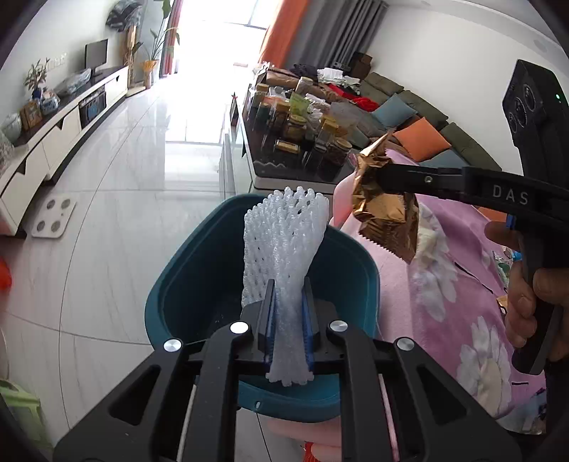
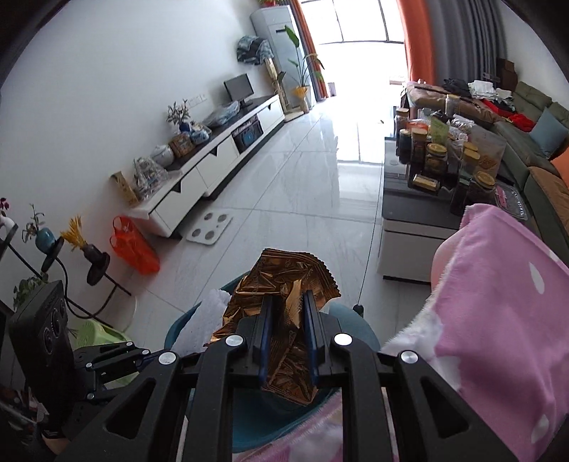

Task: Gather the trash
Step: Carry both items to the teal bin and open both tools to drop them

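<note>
A glossy white tiled floor runs past a long white TV cabinet to the bright window, and on it stands a teal plastic bin, just beside a pink flowered blanket. Above the bin's opening, the left gripper is clamped on a white foam fruit net. Beside the net and over the bin's blanket-side rim, the right gripper pinches a crumpled gold foil wrapper.

Floor: glossy pale tile | Wall: white | TV cabinet: white, long, along wall | Window: bright daylight, orange curtains | Sofa: green, cushioned
</note>
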`<action>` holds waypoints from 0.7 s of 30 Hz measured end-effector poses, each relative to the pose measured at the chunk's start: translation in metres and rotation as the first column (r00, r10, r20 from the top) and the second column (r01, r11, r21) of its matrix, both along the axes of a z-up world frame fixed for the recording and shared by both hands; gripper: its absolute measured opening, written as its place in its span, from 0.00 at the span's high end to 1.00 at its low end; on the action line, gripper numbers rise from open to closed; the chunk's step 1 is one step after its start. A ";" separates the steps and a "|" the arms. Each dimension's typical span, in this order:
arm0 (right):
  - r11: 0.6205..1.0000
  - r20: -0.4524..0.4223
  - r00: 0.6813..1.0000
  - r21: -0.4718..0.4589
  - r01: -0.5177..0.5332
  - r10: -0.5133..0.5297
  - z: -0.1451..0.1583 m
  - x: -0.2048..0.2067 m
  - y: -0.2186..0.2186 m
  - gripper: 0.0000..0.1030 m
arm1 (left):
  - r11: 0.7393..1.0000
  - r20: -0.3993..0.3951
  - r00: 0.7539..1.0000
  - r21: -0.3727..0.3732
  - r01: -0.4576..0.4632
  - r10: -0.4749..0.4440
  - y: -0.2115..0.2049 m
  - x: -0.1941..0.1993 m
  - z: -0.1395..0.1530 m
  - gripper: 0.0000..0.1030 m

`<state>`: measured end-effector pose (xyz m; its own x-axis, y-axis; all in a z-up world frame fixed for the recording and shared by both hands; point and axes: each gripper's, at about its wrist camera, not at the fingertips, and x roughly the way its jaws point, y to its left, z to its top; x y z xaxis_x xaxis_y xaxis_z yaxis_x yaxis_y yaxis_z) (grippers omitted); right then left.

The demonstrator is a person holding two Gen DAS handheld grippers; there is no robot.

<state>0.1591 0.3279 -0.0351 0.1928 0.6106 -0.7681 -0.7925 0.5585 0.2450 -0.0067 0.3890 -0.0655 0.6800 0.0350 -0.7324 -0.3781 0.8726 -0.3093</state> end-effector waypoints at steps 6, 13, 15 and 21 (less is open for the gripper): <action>0.993 0.012 0.999 -0.114 -0.032 0.033 -0.021 -0.007 0.028 0.68 | 0.996 -0.015 0.999 -0.076 -0.047 0.046 0.008 -0.002 -0.028 0.71; 0.994 0.004 1.000 -0.105 -0.019 0.019 -0.024 -0.008 0.026 0.67 | 0.993 -0.017 0.997 -0.084 -0.080 0.079 0.010 -0.004 -0.033 0.52; 0.996 0.005 1.000 -0.091 -0.011 0.011 -0.020 -0.007 0.021 0.62 | 0.994 -0.010 0.996 -0.068 -0.087 0.086 0.007 -0.003 -0.028 0.41; 0.999 0.057 0.998 -0.015 0.037 -0.036 0.003 -0.009 -0.005 0.21 | 0.992 0.032 0.992 -0.018 -0.121 0.122 0.004 -0.001 0.002 0.08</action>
